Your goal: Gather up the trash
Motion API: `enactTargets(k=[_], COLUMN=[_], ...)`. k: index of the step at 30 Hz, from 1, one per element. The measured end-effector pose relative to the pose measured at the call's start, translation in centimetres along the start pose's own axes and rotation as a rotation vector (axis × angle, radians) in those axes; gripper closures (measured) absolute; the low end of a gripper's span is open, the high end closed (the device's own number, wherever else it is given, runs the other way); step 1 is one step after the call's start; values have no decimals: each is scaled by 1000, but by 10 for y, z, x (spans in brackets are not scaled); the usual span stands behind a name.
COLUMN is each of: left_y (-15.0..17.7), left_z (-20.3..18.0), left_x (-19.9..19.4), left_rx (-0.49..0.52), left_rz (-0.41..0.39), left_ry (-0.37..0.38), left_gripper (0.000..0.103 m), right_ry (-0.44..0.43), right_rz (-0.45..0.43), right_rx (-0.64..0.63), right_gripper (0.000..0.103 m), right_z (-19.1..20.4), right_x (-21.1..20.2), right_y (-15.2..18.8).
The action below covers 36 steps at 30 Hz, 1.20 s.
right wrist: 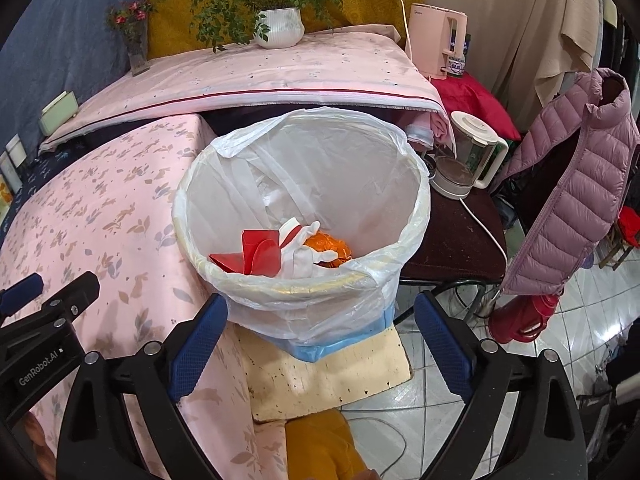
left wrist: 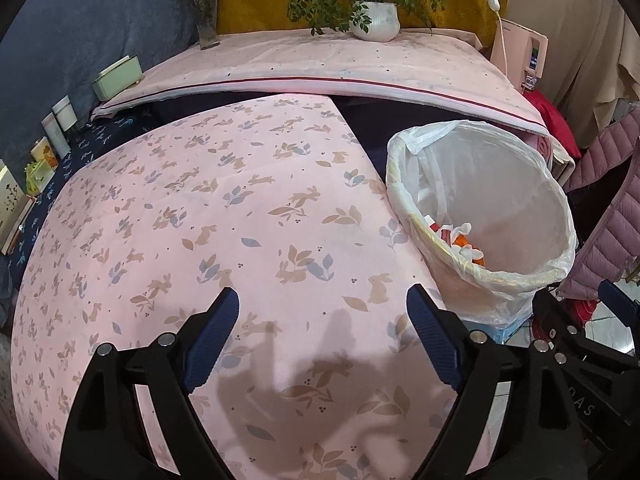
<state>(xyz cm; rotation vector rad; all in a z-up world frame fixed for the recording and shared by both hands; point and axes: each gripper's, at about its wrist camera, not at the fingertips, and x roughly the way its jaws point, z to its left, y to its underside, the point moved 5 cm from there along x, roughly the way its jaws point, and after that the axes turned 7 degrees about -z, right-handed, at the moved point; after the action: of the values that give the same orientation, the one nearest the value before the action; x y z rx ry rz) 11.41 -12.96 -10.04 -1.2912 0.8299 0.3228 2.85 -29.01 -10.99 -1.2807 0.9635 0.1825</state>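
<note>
A trash bin (right wrist: pixel 304 292) lined with a white plastic bag stands beside the table; it also shows in the left wrist view (left wrist: pixel 480 272) at the right. Inside lie red paper pieces (right wrist: pixel 256 254), a crumpled white tissue (right wrist: pixel 304 256) and an orange wrapper (right wrist: pixel 330 246). My right gripper (right wrist: pixel 320 340) is open and empty, just in front of the bin's near rim. My left gripper (left wrist: pixel 322 336) is open and empty above the pink rabbit-print tablecloth (left wrist: pixel 200 220). The right gripper shows at the left wrist view's right edge (left wrist: pixel 580 328).
A higher pink-covered surface (left wrist: pixel 320 64) behind holds a white plant pot (left wrist: pixel 376 20) and a flower vase (left wrist: pixel 208 24). Boxes and cards (left wrist: pixel 60 124) line the left. A kettle (right wrist: pixel 466 160), pink appliance (right wrist: pixel 438 40), mauve puffer jacket (right wrist: pixel 572 200) and red flask (right wrist: pixel 520 320) stand right.
</note>
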Motion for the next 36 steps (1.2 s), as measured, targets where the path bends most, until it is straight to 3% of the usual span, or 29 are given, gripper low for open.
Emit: enactTargets(k=[7, 10, 36], left_y=[3, 3, 3], left_z=[1, 0, -8], left_x=[1, 0, -2], left_rx=[-5, 2, 16], left_rz=[9, 1, -10], left_ry=[-1, -9, -8], left_gripper=[19, 14, 13], right_ry=[20, 27, 47], right_rz=[-9, -17, -27], right_rx=[-22, -27, -35], right_gripper=[13, 12, 12], right_z=[1, 2, -3], right_x=[-5, -7, -11], right_y=[2, 2, 2])
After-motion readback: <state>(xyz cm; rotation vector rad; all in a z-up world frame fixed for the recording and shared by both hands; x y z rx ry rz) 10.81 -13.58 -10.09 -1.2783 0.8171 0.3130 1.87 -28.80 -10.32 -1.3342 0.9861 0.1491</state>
